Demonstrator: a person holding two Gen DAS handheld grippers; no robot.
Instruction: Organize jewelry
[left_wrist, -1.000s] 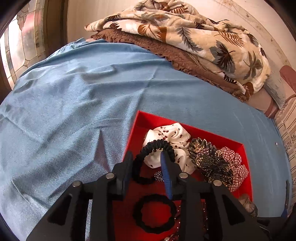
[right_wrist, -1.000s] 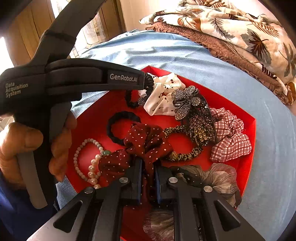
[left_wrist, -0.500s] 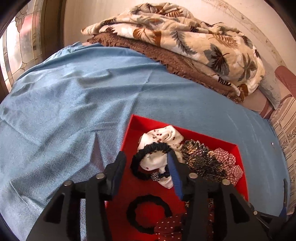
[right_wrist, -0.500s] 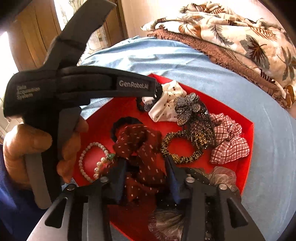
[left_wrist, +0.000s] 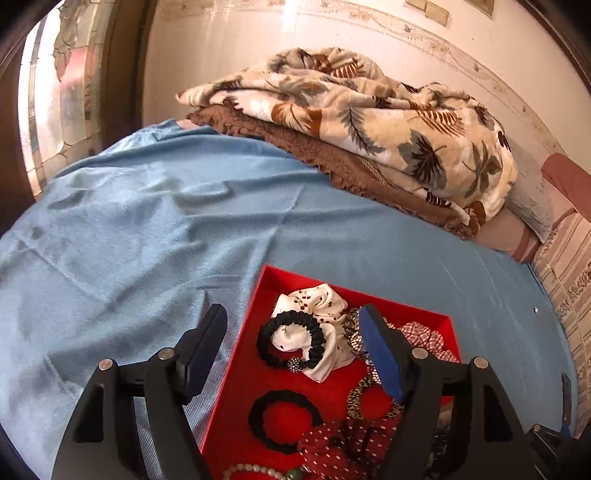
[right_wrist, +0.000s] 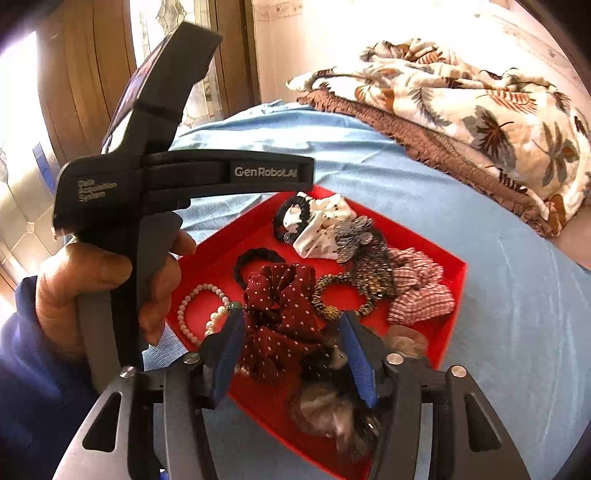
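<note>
The left gripper (left_wrist: 291, 354) is hovering with its jaws opening, nothing pressed between them. Seen through the gap, a black hair tie (left_wrist: 290, 345) is lying partly on a white dotted scrunchie (left_wrist: 317, 306) at the far end of the red tray (left_wrist: 236, 373), and a second black hair tie (left_wrist: 284, 421) is lying nearer, below the jaws. The left finger is hanging over the blue bed sheet (left_wrist: 147, 240), just outside the tray's wall.

The right gripper (right_wrist: 291, 352) is also opening its jaws, and they are clamping nothing; a dark red dotted scrunchie (right_wrist: 280, 314) is lying loose on the tray floor between and just ahead of them. Just left of its left finger a pearl bracelet (right_wrist: 199, 310) is resting. Ahead and right of the jaws a leopard-print band (right_wrist: 343, 295) and a checked scrunchie (right_wrist: 421, 291) are lying, with a grey gauzy scrunchie (right_wrist: 325, 410) under the right finger. A hand (right_wrist: 107, 288) is gripping the left gripper's handle.
</note>
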